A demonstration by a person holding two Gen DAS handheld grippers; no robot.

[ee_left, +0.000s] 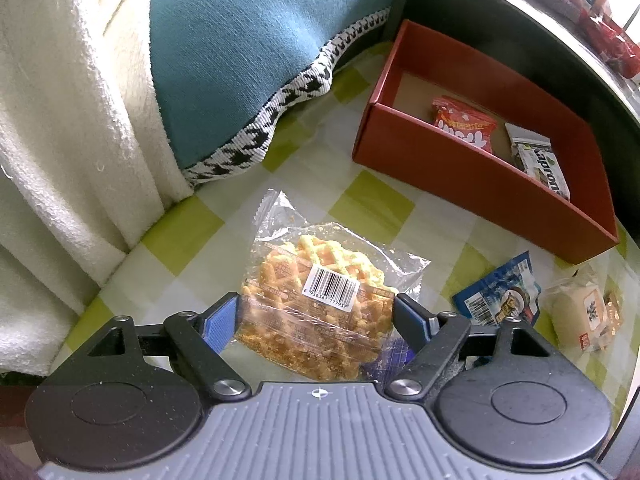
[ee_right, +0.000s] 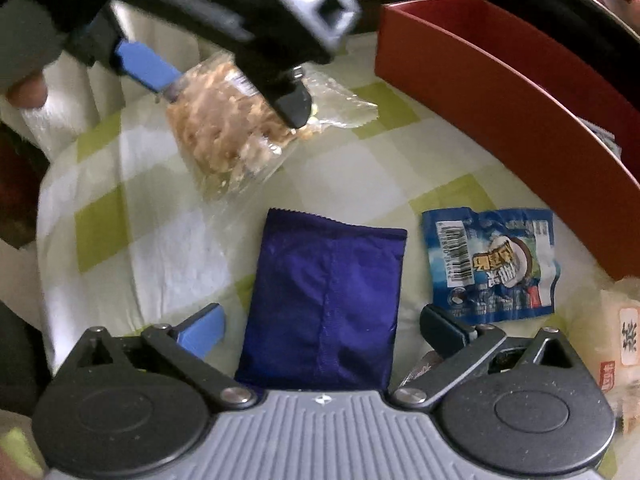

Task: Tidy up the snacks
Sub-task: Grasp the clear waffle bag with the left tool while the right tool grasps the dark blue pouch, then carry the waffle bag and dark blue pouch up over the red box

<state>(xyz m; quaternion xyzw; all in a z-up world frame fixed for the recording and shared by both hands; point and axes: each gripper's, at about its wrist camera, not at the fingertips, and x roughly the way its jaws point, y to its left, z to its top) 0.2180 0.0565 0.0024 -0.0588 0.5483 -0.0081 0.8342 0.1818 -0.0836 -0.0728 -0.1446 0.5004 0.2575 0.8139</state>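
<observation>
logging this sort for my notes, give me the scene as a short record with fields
surface: green and white checked cloth
box: red box, holds a red packet and a white packet
left gripper: shut on the waffle
right gripper: open, astride the purple packet, pads clear of it
loose: blue packet, pale cake

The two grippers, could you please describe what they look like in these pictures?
Both look alike. The left gripper and the right gripper each have a grey ribbed body with a small cross mark, two round black discs, and black linkage bars with silver pivots. One finger carries a blue pad; the other is dark. No cables show. A dark sleeve cuff appears at the right view's upper left.
</observation>
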